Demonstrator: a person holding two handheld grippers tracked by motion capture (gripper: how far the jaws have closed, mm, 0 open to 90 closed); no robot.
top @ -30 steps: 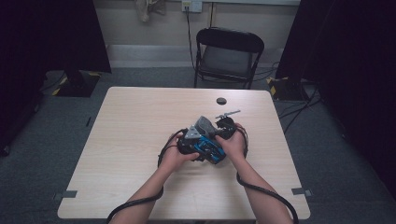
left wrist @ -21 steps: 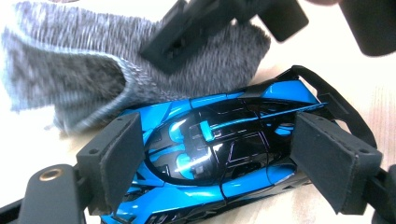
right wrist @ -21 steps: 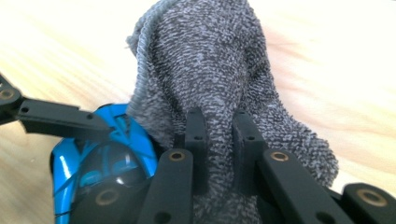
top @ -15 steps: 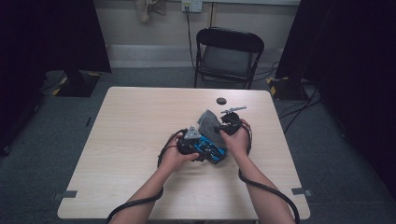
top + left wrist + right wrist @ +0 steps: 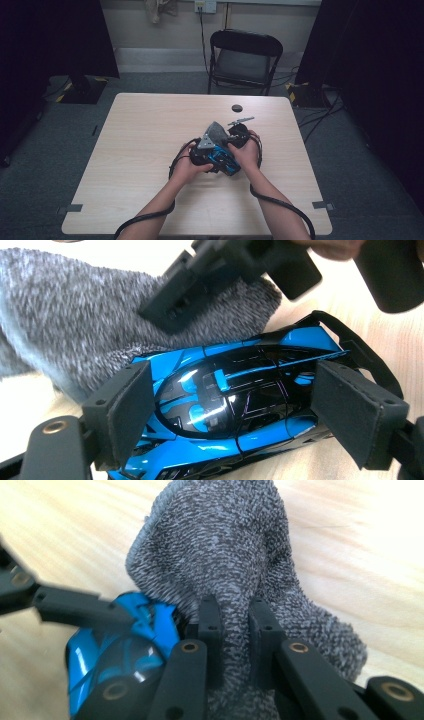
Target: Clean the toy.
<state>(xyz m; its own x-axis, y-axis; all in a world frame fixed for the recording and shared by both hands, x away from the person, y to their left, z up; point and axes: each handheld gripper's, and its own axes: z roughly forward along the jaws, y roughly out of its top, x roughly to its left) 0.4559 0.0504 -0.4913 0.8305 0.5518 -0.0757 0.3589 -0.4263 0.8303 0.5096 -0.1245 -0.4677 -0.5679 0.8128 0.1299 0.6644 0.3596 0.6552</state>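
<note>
At mid-table, the slick, rigid toy car (image 5: 235, 405) is being clamped sidewise by the left gripper (image 5: 235, 412), while the soft grey cloth (image 5: 235, 555) is being pinched by the right gripper (image 5: 235, 630).

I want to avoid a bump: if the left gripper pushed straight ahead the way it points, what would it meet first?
Likely the grey cloth just beyond the blue car it clamps, with the right gripper pinching it; depth is unclear.

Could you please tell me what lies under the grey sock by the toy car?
Under the grey sock the blue toy car's one end disappears; the wooden table shows around it. How far the car reaches beneath is covered.
</note>
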